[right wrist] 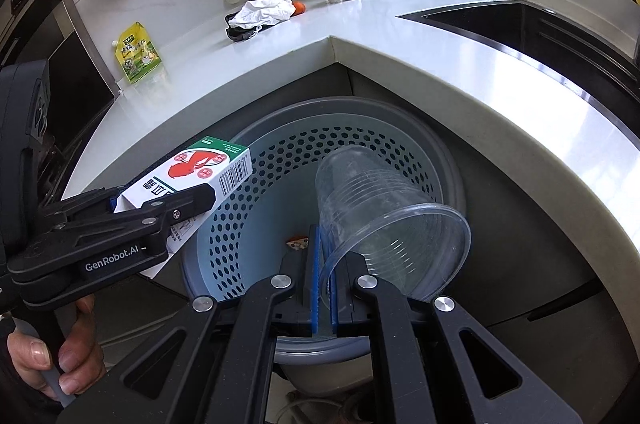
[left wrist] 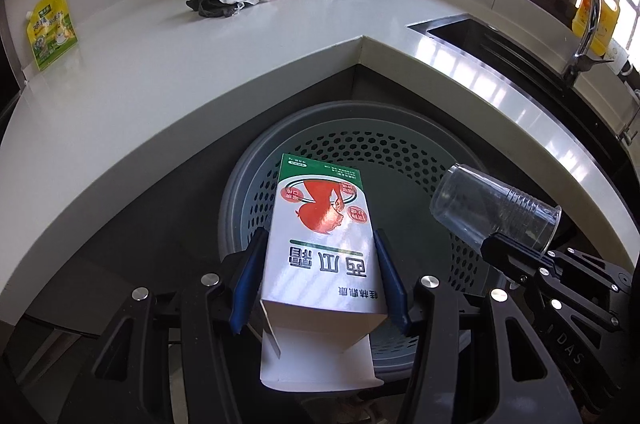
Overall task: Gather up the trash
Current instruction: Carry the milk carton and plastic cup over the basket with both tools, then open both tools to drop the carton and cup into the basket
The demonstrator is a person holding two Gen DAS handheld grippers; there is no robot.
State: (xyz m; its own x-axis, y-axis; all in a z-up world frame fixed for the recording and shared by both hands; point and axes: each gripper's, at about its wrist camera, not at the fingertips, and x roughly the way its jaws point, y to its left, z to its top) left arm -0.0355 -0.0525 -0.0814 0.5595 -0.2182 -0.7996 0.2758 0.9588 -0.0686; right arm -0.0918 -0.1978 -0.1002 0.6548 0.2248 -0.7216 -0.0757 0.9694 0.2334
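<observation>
1. The white carton (left wrist: 320, 248) is clamped between the jaws of the left gripper (left wrist: 318, 284), its open flap nearest.
2. The rim of the clear plastic cup (right wrist: 384, 220) is pinched by the closed jaws of the right gripper (right wrist: 325, 288).
3. Both are held over the grey perforated bin (left wrist: 404, 147), below the worktop (left wrist: 160, 71) corner.
4. A yellow pouch (left wrist: 51, 29) is seen far left.

White carton (left wrist: 320, 248) and clear cup (right wrist: 384, 212) tilt above perforated bin (right wrist: 256, 183).
</observation>
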